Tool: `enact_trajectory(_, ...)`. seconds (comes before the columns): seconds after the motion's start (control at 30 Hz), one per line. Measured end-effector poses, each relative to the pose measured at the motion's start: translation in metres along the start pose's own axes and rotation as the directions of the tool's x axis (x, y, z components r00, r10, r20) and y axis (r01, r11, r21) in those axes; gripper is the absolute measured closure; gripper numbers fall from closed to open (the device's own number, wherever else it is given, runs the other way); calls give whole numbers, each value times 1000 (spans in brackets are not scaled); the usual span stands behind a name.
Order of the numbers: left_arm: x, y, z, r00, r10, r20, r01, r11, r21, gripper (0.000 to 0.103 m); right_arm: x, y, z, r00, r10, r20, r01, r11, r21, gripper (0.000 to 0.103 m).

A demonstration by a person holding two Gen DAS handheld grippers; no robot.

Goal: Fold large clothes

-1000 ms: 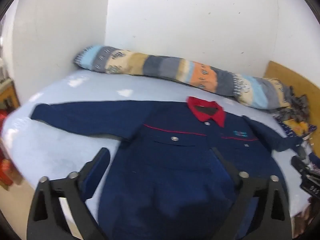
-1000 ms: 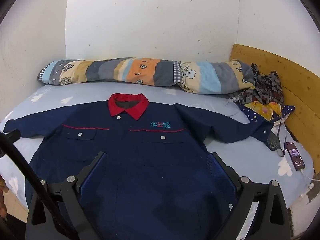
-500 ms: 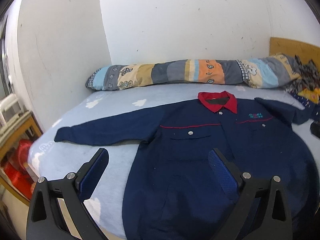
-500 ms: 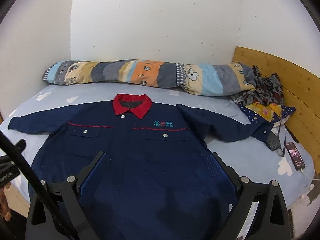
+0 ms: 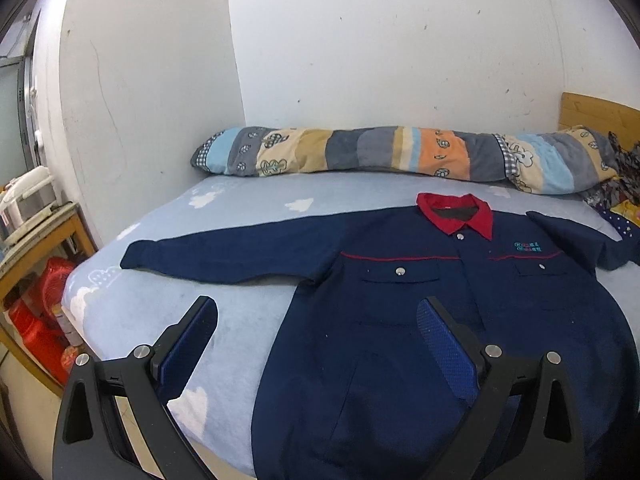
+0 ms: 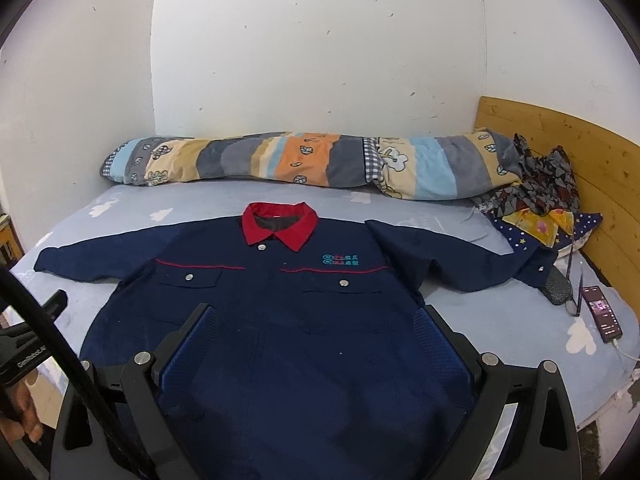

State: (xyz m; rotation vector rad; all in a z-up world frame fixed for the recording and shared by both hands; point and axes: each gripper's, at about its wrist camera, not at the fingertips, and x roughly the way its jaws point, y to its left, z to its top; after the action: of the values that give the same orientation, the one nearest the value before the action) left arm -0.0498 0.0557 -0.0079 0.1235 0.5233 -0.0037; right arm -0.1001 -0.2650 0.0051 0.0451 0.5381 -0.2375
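A navy work jacket (image 5: 400, 320) (image 6: 280, 312) with a red collar (image 6: 280, 226) lies flat, front up, on the light blue bed sheet (image 5: 240, 220), both sleeves spread out sideways. My left gripper (image 5: 318, 316) hovers open above the jacket's left hem side and the bare sheet, holding nothing. My right gripper (image 6: 316, 324) is open too, above the jacket's lower middle, with no cloth between its blue pads. The jacket's left sleeve (image 5: 224, 256) reaches toward the bed's left edge; the right sleeve (image 6: 460, 256) points to the headboard side.
A long striped bolster (image 6: 300, 160) lies along the back wall. Crumpled clothes (image 6: 536, 200), glasses and a phone (image 6: 602, 312) lie at the right by the wooden headboard (image 6: 568, 148). A wooden stand (image 5: 44, 240) with red items is left of the bed. A hand (image 6: 20, 412) shows at lower left.
The left wrist view has swung left and levelled, so the left sleeve and bed edge now show fully. The right gripper has drawn back slightly. Both stay open; the jacket has not moved.
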Motion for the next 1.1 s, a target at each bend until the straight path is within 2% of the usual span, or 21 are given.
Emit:
enact_trajectory(0.33, 5, -8, 1, 1000, -9, 6, 9, 999, 39, 3, 7, 3, -1, 999, 38, -24, -38, 999, -1, 3)
enact_trajectory(1.1, 3, -10, 2, 999, -25, 20, 23, 998, 57, 3, 11, 2, -4, 998, 37, -44, -37, 999, 1, 3)
